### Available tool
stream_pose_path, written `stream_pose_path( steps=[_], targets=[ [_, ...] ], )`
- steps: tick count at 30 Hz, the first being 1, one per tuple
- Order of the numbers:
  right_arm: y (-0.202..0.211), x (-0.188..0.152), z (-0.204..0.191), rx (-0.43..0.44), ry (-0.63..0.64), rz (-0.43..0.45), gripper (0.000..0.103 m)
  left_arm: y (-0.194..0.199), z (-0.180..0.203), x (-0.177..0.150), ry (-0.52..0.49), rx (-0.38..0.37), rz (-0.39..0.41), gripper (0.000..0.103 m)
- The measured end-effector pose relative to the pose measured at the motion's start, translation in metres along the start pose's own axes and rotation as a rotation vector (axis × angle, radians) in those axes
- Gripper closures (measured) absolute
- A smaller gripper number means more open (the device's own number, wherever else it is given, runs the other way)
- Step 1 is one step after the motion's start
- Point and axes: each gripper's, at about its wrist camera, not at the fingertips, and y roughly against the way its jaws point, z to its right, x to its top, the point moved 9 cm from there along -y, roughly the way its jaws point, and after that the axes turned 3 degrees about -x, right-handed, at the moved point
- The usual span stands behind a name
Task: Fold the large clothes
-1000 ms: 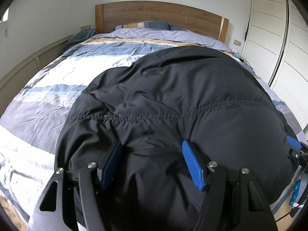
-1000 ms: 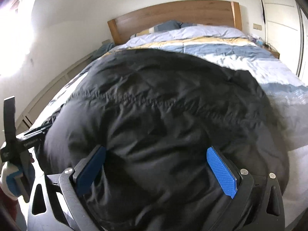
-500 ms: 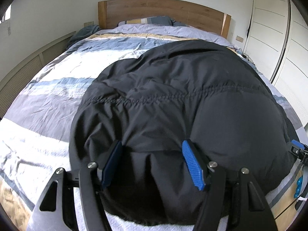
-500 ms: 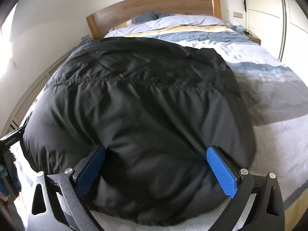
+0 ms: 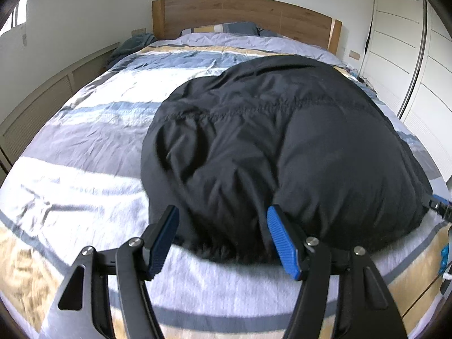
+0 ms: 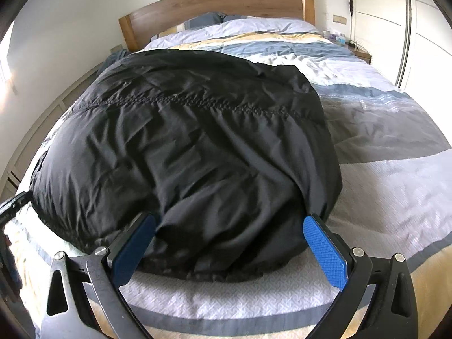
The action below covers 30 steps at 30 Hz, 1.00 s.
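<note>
Since a second ago both tools have drawn back toward the foot of the bed (image 5: 84,147), so the black puffer jacket's (image 5: 282,147) near hem, then cut off below the frame, now shows whole on the striped duvet. The jacket lies spread nearer the wardrobe side. The left tool (image 5: 223,237) is released, jaws spread, hem bulging between the pads without being pinched. The right tool (image 6: 228,243) is likewise released around the hem. The jacket's sleeves and front are hidden underneath; each tool's edge shows in the other's view.
</note>
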Motion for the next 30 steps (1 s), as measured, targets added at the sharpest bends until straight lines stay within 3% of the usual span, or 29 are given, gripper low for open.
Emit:
stream_pose_path(
  steps=[9,17,25,30],
  targets=[
    [0.021,-0.004,-0.006,0.008,0.005,0.015,0.0,0.018,-0.019,-0.02,0.022,0.009,0.0,0.04],
    [0.035,0.015,0.025,-0.015,-0.05,0.063,0.0,0.022,-0.043,-0.013,0.08,-0.009,0.01,0.04],
    [0.032,0.044,0.063,0.023,-0.145,0.081,0.0,0.018,-0.109,0.027,0.289,-0.134,0.035,0.039],
    [0.011,0.061,0.076,0.07,-0.185,0.055,0.0,-0.014,-0.114,0.057,0.339,-0.315,-0.027,0.039]
  ],
)
